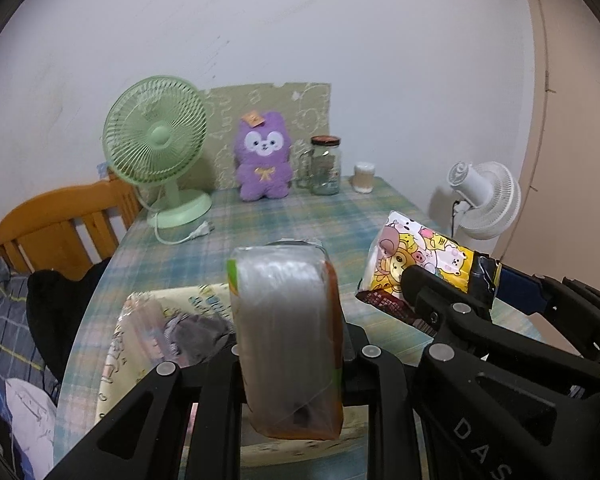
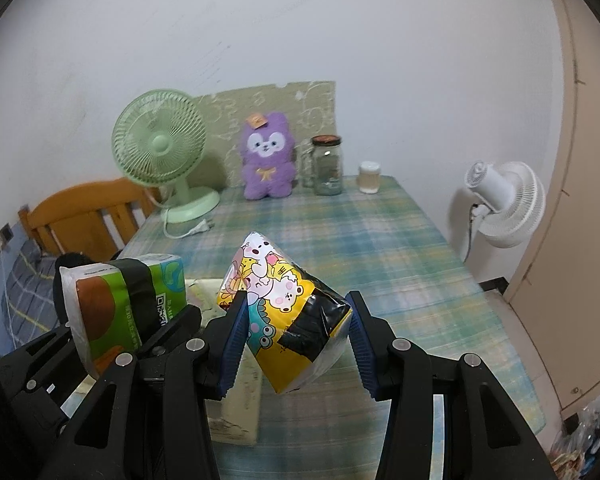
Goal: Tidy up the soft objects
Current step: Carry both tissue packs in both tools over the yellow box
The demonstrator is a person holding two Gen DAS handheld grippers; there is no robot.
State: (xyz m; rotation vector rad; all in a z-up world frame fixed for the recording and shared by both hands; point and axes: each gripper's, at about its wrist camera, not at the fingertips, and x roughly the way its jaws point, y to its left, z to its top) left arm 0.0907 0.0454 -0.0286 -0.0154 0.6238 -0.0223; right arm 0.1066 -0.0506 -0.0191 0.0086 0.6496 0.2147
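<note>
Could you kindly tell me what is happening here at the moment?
A person holds two grippers over a plaid-covered table. The left gripper is shut on a green-and-orange tissue pack; the right gripper is shut on a yellow cartoon-print tissue pack. A cream printed storage box sits below them.

At the far end of the plaid-covered counter stand a green fan, a glass jar and a small cup, with a white fan and a wooden headboard off either side.
</note>
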